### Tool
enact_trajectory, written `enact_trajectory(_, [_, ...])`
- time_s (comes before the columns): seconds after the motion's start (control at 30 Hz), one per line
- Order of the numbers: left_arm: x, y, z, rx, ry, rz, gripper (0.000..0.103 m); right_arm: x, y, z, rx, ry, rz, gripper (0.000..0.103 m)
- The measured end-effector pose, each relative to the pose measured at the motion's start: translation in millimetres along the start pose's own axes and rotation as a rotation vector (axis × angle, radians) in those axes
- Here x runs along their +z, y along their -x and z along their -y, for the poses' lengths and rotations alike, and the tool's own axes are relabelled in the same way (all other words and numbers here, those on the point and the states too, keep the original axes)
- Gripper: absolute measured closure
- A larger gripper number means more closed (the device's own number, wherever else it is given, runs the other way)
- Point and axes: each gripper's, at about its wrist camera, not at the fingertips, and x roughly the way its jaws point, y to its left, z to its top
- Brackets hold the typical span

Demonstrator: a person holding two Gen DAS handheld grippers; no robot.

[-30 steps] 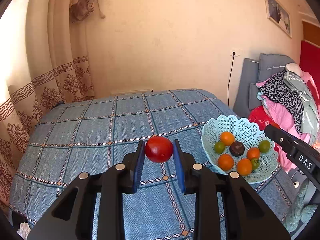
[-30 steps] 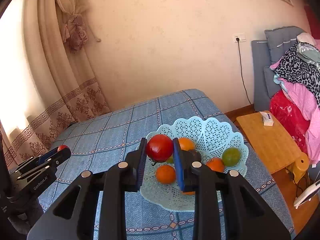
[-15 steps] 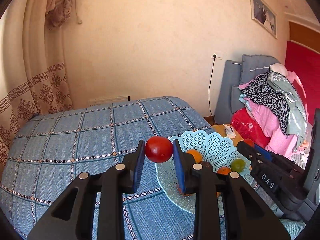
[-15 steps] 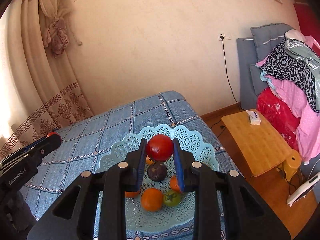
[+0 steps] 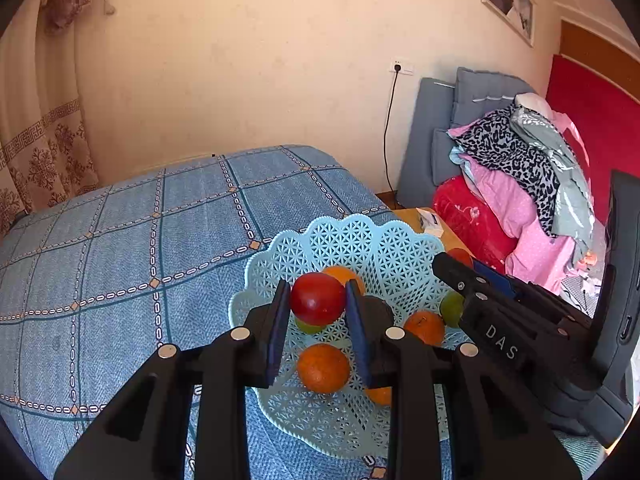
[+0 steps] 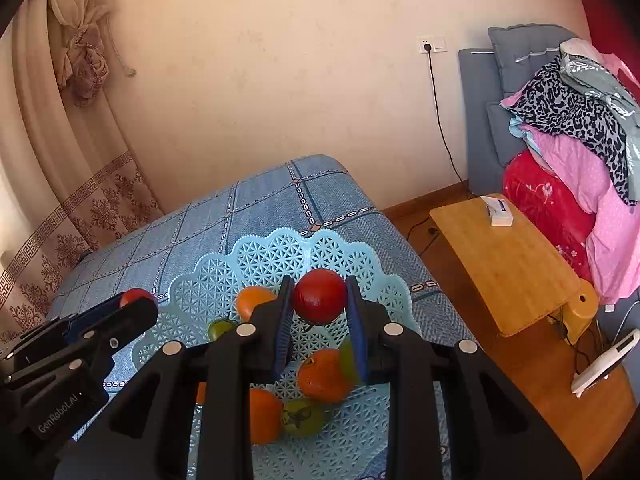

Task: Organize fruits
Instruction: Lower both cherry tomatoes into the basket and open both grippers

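Now the pale blue lattice basket (image 5: 352, 240) on the checked bedspread (image 5: 120, 240) filled both views, where a second before it had been seen further off. Above it, two red tomatoes (image 5: 318, 298) (image 6: 320, 290) were held clamped in the left gripper (image 5: 318, 308) and right gripper (image 6: 320, 304), apparently ready for release among the oranges (image 5: 323, 368).

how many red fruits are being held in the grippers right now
2. One red fruit sits between the left gripper's fingers, the other red fruit between the right gripper's, both over the basket.
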Motion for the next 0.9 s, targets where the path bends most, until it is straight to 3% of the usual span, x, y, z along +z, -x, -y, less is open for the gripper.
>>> enact_trajectory(0.37, [-14.6, -19.2, 5.9, -0.078, -0.020, -0.064, 0.075, -3.3, -8.3, 6.0, -0.007, -0.012, -0.015, 0.077])
enact_trajectory(0.8, [-20.4, -24.7, 5.8, -0.085, -0.016, -0.091, 0.074, -5.0, -8.2, 7.6, -0.017, -0.012, -0.019, 0.077])
enact_trajectory(0.83, [-20.2, -24.6, 5.7, -0.082, -0.016, -0.090, 0.073, -4.9, -8.4, 7.8, -0.018, -0.013, -0.020, 0.077])
enact_trajectory(0.9, [-19.4, -22.7, 5.0, -0.070, -0.012, -0.080, 0.058, -4.7, -9.1, 8.3, -0.021, -0.017, -0.025, 0.076])
